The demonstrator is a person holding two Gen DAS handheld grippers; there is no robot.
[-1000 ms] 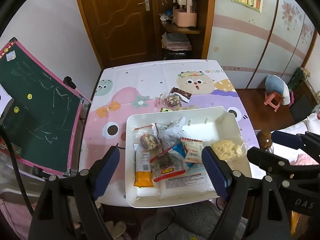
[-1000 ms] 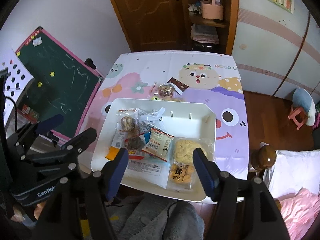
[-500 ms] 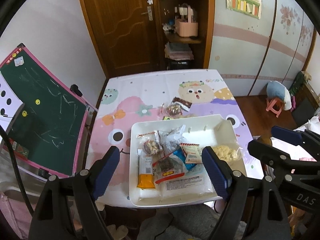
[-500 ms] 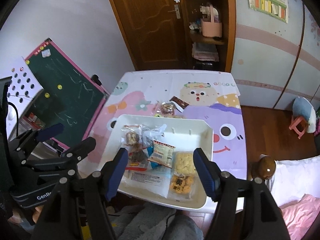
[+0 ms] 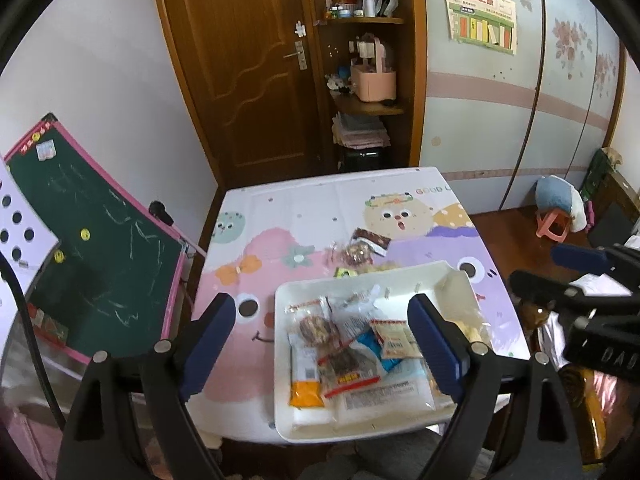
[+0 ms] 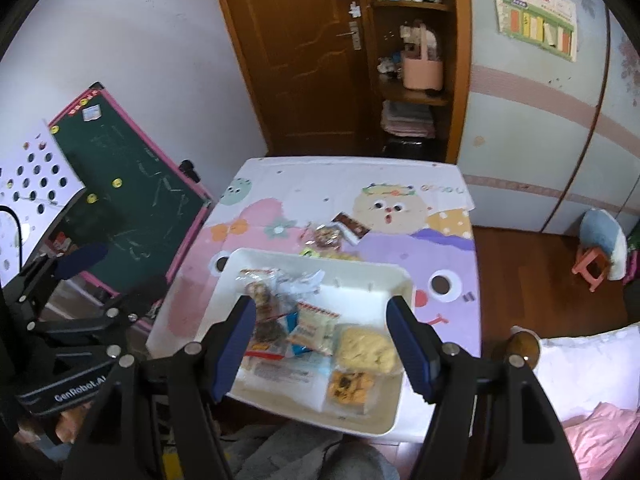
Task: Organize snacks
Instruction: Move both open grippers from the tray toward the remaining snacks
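Observation:
A white tray (image 5: 404,282) sits at the near edge of the cartoon-print table (image 5: 288,208). In it lie several snack packets: an orange-ended one (image 5: 306,376), a round cookie pack (image 5: 314,328), a red-and-white sachet (image 5: 394,342), a yellow puffed snack (image 6: 366,346) and an orange cracker pack (image 6: 350,386). Beyond the tray a brown wrapper (image 5: 370,237) and a clear bag of nuts (image 5: 356,254) rest on the cloth. My left gripper (image 5: 320,312) hovers high above the tray, jaws opening, nothing between them. My right gripper (image 6: 321,306) hangs beside it, open and empty.
A green chalkboard (image 5: 92,264) leans left of the table. Behind it are a brown door (image 5: 240,60) and corner shelves (image 5: 368,100). A pink stool (image 5: 554,226) stands on the wood floor at right. A round wooden post (image 6: 524,346) and pink bedding (image 6: 600,432) are near right.
Both grippers have risen and tipped upward, so the tray looks smaller and lower and more of the room shows. The left jaws stand slightly wider. The snacks have not moved.

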